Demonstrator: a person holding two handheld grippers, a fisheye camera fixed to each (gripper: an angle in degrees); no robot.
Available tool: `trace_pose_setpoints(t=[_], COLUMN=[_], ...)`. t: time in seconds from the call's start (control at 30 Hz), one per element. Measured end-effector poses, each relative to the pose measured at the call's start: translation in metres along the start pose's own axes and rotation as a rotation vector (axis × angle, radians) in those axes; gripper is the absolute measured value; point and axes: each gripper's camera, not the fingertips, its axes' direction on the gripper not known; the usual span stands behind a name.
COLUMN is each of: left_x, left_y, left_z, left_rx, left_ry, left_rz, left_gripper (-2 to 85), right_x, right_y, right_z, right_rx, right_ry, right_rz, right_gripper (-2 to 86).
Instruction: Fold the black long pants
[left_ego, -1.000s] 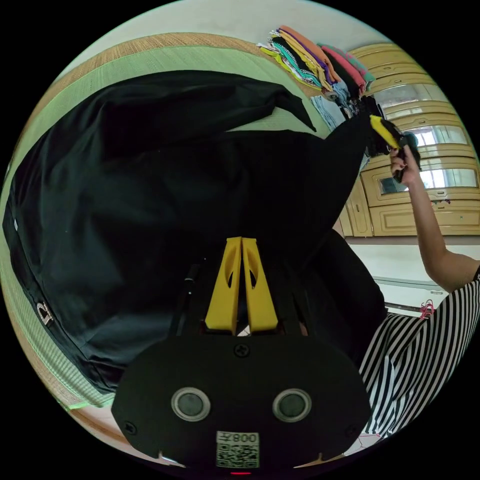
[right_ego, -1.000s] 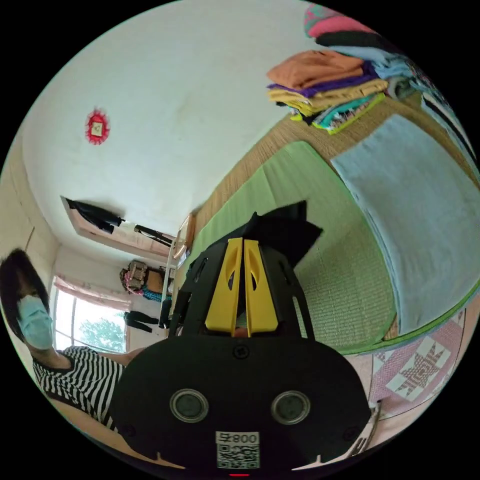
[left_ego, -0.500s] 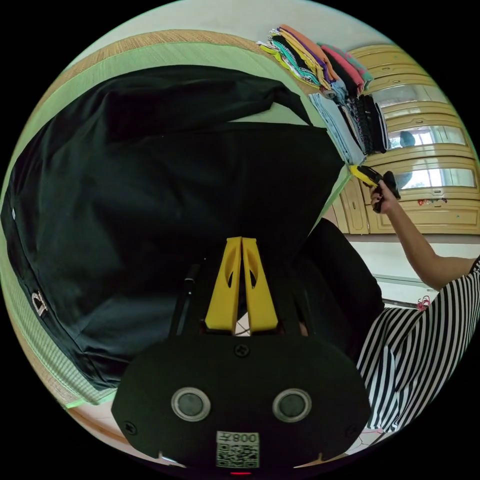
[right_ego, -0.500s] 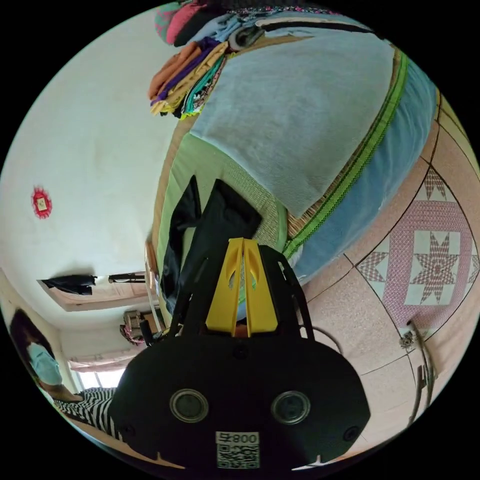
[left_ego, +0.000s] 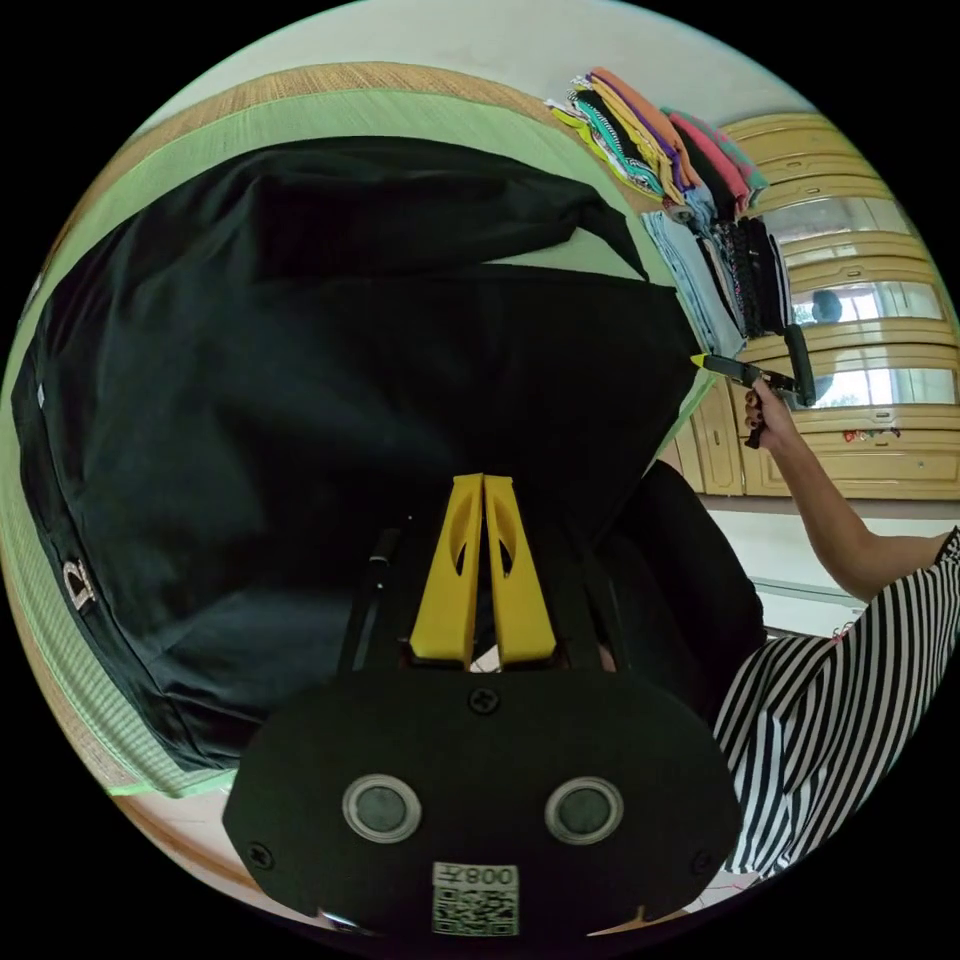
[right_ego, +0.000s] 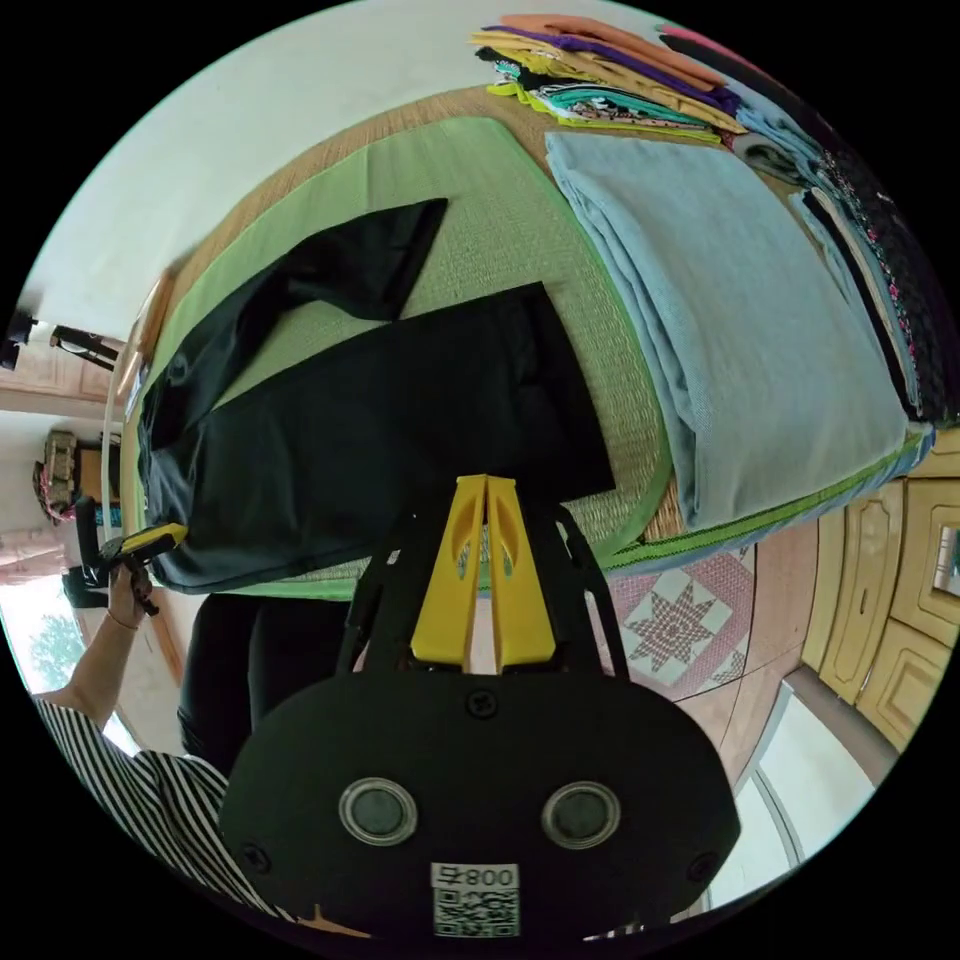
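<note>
Soft daylight fills the room, brightest at a blown-out window (right_ego: 45, 640). The pants (left_ego: 330, 400) read nearly featureless black. Cabinet doors (left_ego: 860, 300) carry glare. Fisheye bending curves everything near the edges.

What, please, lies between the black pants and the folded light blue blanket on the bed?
In the right gripper view, a bare strip of green woven mat separates the black pants from the light blue blanket; nothing rests on it.
</note>
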Motion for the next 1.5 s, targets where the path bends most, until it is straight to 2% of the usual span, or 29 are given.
trace_pose_setpoints(t=[0.2, 0.4, 0.53, 0.67, 0.8, 1.07, 1.2, 1.27, 1.37, 1.5], left_x=[-0.005, 0.003, 0.006, -0.001, -0.012, -0.022, -0.028, -0.031, -0.037, -0.067], left_y=[-0.032, -0.093, -0.129, -0.143, -0.142, -0.130, -0.133, -0.128, -0.111, -0.094], left_z=[-0.034, -0.037, -0.027, -0.016, -0.020, -0.034, -0.022, -0.024, -0.039, -0.058], left_rx=[0.132, 0.135, 0.106, 0.076, 0.075, 0.116, 0.079, 0.106, 0.217, 0.338], left_ry=[0.027, -0.048, -0.123, -0.160, -0.104, -0.015, -0.030, -0.036, -0.007, -0.085], left_rz=[0.050, 0.145, 0.192, 0.173, 0.182, 0.234, 0.221, 0.210, 0.226, 0.117], left_gripper=[0.8, 1.2, 1.2, 1.3, 1.2, 1.1, 1.2, 1.1, 0.8, 0.4], right_x=[-0.040, -0.072, -0.090, -0.103, -0.117, -0.146, -0.156, -0.153, -0.149, -0.153], right_y=[-0.100, -0.227, -0.284, -0.309, -0.337, -0.419, -0.463, -0.469, -0.457, -0.418], right_z=[-0.046, -0.037, -0.020, -0.022, -0.033, -0.113, -0.111, -0.112, -0.127, -0.118], right_rx=[0.156, 0.123, 0.054, 0.066, 0.040, 0.112, 0.028, 0.020, 0.090, 0.098], right_ry=[-0.076, -0.057, 0.049, 0.064, 0.101, 0.121, 0.260, 0.266, 0.170, 0.130], right_rz=[-0.065, -0.051, -0.044, -0.072, -0.154, -0.261, -0.217, -0.198, -0.209, -0.263], right_gripper=[3.7, 6.6, 6.6, 4.3, 1.5, 0.4, -0.1, -0.3, -0.4, -0.4])
